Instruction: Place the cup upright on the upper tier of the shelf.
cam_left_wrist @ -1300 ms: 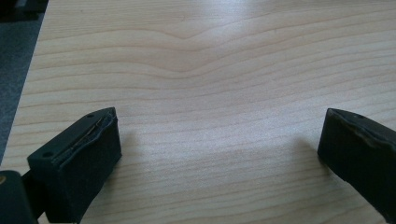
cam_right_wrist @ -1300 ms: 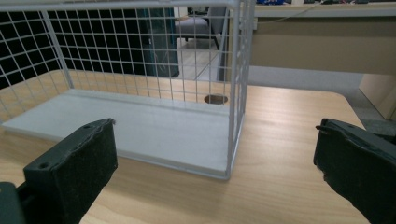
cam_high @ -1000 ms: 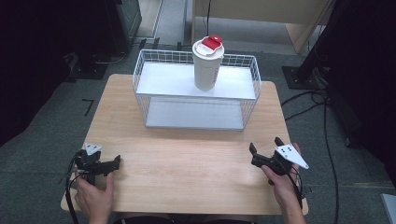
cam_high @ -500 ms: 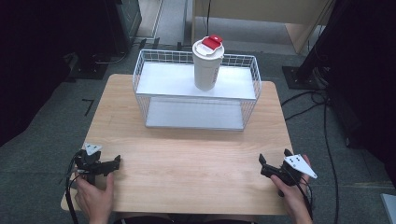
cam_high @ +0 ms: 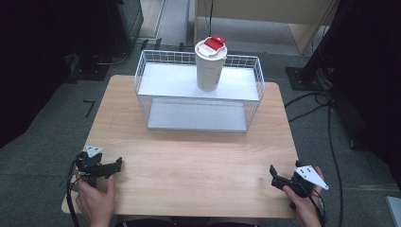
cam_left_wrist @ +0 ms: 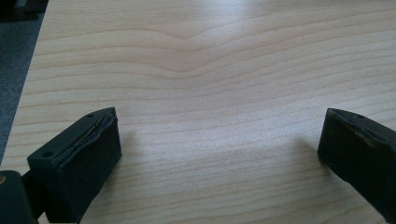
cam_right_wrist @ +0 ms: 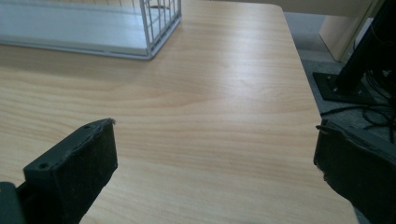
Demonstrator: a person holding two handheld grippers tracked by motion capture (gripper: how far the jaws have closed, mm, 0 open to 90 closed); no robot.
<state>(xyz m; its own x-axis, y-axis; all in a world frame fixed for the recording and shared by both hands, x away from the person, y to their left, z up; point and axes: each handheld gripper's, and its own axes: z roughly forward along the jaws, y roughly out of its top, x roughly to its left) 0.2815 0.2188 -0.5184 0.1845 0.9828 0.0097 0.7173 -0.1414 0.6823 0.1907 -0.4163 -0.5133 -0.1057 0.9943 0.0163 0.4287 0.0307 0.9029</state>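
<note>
1. Left gripper (cam_high: 111, 166): low at near-left corner of table (cam_high: 189, 156), held in left hand (cam_high: 94, 201); jaws wide apart, nothing between them, bare wood grain in the gap in left gripper view (cam_left_wrist: 219, 140).
2. Tips pointing right across the tabletop, resting on or just above the wood; contact not clear.
3. Grey three-cornered plate (cam_high: 93, 151) on top, black cable (cam_high: 71, 203) trailing off the near-left edge.
4. Right gripper (cam_high: 275, 174): low at near-right corner of table, held in right hand (cam_high: 305, 208); jaws spread wide, empty, plain tabletop between them in right gripper view (cam_right_wrist: 215, 154).
5. Tips pointing left and slightly away from the person; right jaw hanging over the table's right edge in right gripper view.
6. White-grey plate (cam_high: 311, 175) on top, cable running down past the wrist.
7. Both grippers well apart from each other, bare wood between.
8. Wire basket (cam_high: 142, 75): white, two-level, standing at far middle of table, well apart from both grippers; near corner seen at top left in right gripper view (cam_right_wrist: 149, 42).
9. Cup (cam_high: 210, 66): white tumbler, upright on the basket's upper shelf, right of centre, far from both grippers; nearer the right one.
10. Lid (cam_high: 211, 45): white with red flip tab, seated on the cup.
11. Lower shelf (cam_high: 196, 116): pale panel under the cup's level, nothing on it.
12. Around table: grey floor (cam_high: 47, 118), black stand base (cam_high: 302, 78) and loose cables at far right, dark gear at far left.
</note>
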